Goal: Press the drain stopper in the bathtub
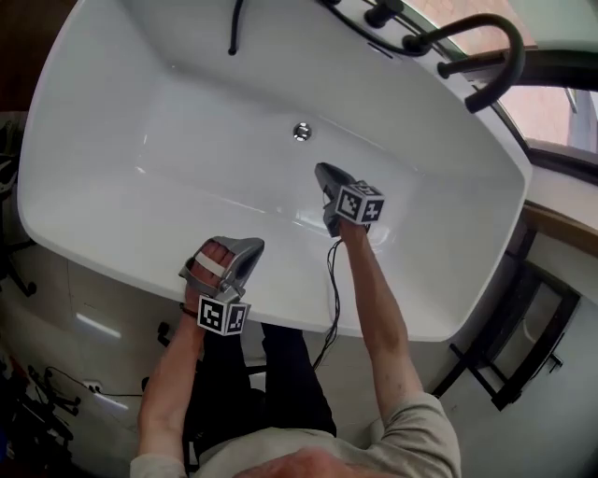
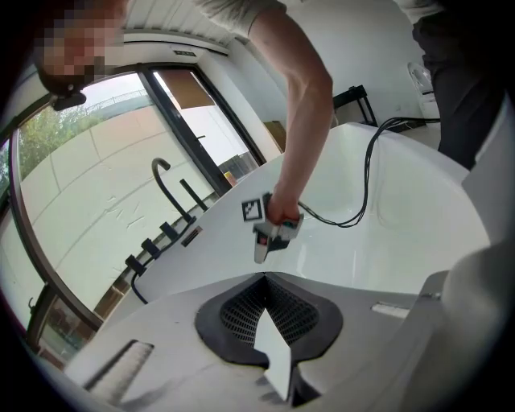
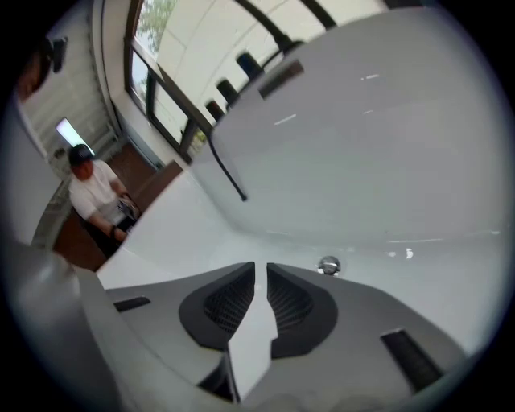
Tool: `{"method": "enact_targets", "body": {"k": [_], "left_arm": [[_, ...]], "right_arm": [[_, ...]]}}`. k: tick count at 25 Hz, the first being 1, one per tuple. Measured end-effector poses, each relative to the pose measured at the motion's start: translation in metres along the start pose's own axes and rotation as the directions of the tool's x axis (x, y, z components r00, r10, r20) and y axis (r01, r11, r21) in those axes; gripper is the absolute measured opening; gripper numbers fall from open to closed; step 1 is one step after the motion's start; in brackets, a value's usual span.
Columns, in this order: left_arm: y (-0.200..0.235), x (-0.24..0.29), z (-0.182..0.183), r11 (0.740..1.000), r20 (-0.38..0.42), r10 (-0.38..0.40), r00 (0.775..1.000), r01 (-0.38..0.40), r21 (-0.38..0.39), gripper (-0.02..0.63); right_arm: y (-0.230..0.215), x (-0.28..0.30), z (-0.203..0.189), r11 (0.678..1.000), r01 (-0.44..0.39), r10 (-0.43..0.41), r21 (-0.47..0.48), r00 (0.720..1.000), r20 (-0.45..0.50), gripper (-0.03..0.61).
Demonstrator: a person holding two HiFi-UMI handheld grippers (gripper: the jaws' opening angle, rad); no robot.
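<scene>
Left claw point(image 1: 250, 248) hung over the near rim of the bathtub point(image 1: 112, 254), jaws pressed together on nothing. Right claw point(image 1: 323, 171) was down inside the basin, also closed and empty, with bare white floor all round and the sloped walls well clear. Drain stopper point(image 1: 301, 132) sat on the floor just past its tips, untouched, and the black faucet point(image 1: 493, 58) stood on the far rim.

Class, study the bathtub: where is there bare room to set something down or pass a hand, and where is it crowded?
Free: the tub floor left of the drain stopper, up to the left end wall; also the floor right of the right gripper. Crowded: the far rim, with faucet and knobs.
</scene>
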State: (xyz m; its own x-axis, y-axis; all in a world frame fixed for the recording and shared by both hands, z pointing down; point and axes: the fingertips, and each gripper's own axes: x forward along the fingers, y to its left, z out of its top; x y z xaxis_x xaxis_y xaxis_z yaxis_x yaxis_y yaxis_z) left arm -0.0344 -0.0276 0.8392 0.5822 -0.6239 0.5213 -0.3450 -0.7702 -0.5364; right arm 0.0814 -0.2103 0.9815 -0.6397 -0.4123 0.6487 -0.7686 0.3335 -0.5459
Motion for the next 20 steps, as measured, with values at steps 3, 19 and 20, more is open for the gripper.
{"method": "enact_targets", "body": {"k": [3, 19, 20], "left_arm": [[0.002, 0.003, -0.013, 1.000, -0.026, 0.001, 1.000, -0.001, -0.024, 0.000], [0.216, -0.236, 0.154, 0.562, 0.409, 0.423, 0.809, 0.120, -0.818, 0.000], [0.234, -0.256, 0.170, 0.520, 0.447, 0.463, 0.766, 0.173, -0.836, 0.000]], "right_arm": [[0.078, -0.088, 0.020, 0.985, -0.155, 0.139, 0.073, 0.973, 0.182, 0.044], [0.308, -0.482, 0.152, 0.941, -0.177, 0.318, -0.288, 0.754, 0.575, 0.043], [0.320, -0.496, 0.156, 0.935, -0.178, 0.333, -0.306, 0.737, 0.588, 0.043]]}}
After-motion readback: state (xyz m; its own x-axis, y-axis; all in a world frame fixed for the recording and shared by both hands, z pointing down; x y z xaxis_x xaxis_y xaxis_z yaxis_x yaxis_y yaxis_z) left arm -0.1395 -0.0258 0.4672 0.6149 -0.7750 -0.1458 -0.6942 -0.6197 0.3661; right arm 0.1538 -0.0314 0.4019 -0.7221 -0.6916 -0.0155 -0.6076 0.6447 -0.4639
